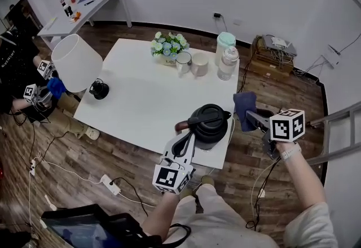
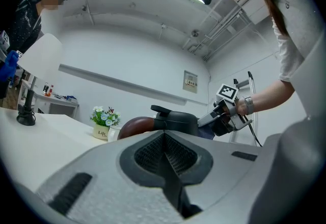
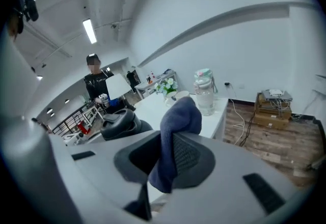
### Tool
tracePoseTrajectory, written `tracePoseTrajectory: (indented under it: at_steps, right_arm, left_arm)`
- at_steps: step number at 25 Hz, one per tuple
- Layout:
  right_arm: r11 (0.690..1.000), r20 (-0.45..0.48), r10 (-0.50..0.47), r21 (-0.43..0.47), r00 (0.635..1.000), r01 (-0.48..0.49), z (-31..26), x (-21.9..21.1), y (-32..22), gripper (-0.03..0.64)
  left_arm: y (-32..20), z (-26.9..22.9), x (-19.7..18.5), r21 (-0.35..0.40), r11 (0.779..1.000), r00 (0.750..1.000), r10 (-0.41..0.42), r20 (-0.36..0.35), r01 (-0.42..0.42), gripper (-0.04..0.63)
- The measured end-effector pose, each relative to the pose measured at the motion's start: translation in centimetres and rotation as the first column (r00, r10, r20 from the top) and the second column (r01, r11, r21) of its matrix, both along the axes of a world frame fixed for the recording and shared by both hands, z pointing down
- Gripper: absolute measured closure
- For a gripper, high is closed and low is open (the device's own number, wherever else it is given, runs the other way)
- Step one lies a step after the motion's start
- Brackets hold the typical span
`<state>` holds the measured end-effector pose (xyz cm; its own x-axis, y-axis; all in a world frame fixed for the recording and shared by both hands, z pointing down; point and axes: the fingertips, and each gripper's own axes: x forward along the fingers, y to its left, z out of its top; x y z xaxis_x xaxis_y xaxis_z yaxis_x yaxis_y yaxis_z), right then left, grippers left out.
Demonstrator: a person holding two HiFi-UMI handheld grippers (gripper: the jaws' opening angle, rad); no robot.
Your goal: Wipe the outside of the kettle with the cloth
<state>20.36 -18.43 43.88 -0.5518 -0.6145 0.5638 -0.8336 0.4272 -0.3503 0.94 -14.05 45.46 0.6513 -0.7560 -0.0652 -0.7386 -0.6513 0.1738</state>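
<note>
Right gripper (image 1: 255,118) clamped on soft cloth (image 1: 243,107), 3 o'clock of kettle (image 1: 209,122). Left gripper (image 1: 188,140) closed, empty. Kettle likely rigid, slick; brace handle (image 1: 181,126).

— What's on the white table (image 1: 141,107)?
— Lamp (image 1: 77,62) at nine o'clock. Flowers (image 1: 168,47), two mugs (image 1: 183,62), a water bottle (image 1: 228,63) toward twelve.
— Floor?
— Power strip (image 1: 110,184) at seven.

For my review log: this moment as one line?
left gripper: shut, by kettle handle | right gripper: shut on cloth, right of kettle | kettle: on table
</note>
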Motion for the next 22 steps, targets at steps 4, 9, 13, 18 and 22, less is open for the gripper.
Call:
tracePoseTrajectory:
  at_steps: [4, 9, 13, 18, 22]
  right_arm:
    - [0.988, 0.222, 0.076, 0.112, 0.972, -0.103, -3.8, -1.4, 2.4, 0.566]
    - [0.934, 0.284, 0.047, 0.326, 0.958, -0.143, -6.9, -5.5, 7.7, 0.566]
    - [0.859, -0.063, 0.047, 0.512, 0.997, -0.008, -3.8, -9.3, 10.8, 0.566]
    - [0.85, -0.108, 0.088, 0.527, 0.99, -0.018, -0.5, -10.8, 13.8, 0.566]
    - [0.828, -0.078, 0.171, 0.552, 0.982, -0.101, -0.1, -10.4, 16.0, 0.566]
  left_arm:
    - [0.2, -0.5, 0.2, 0.0, 1.0, 1.0, 0.015, -0.005, -0.015, 0.589]
    - [1.1, -1.8, 0.1, 0.027, 0.999, 1.0, 0.025, 0.003, -0.025, 0.589]
    - [1.7, -1.8, 0.3, 0.035, 0.999, 1.0, 0.029, 0.006, -0.029, 0.589]
    - [2.7, -1.6, 0.2, 0.023, 0.999, 0.999, 0.038, -0.007, -0.037, 0.589]
    - [3.9, -1.8, -0.4, 0.036, 0.998, 0.999, 0.043, 0.004, -0.043, 0.589]
